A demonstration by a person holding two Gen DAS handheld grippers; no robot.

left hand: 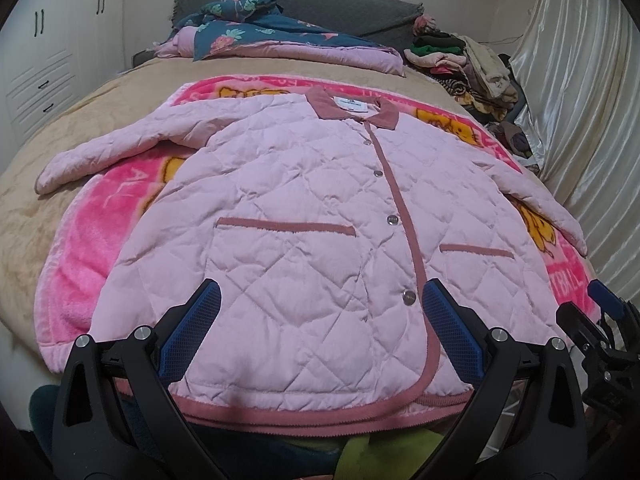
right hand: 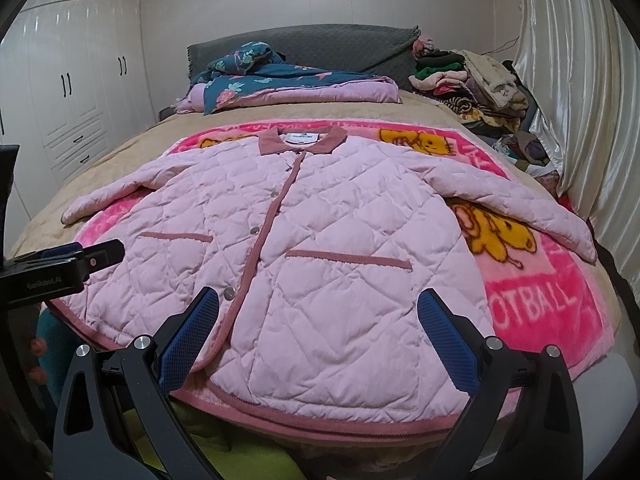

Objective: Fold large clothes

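A pale pink quilted jacket [left hand: 304, 216] lies flat and buttoned on the bed, collar far, hem near me, both sleeves spread out to the sides. It also shows in the right wrist view [right hand: 320, 248]. My left gripper [left hand: 320, 300] is open and empty, hovering above the hem left of the button placket. My right gripper [right hand: 318, 312] is open and empty above the hem on the jacket's right half. The right gripper also shows at the right edge of the left wrist view [left hand: 604, 304].
The jacket rests on a bright pink cartoon blanket [left hand: 96, 216] over a beige bedspread [right hand: 132, 148]. A folded blue floral quilt [left hand: 256, 32] and a heap of clothes [left hand: 472, 68] lie at the bed's head. White wardrobes [right hand: 72, 92] stand left, a curtain [right hand: 580, 92] right.
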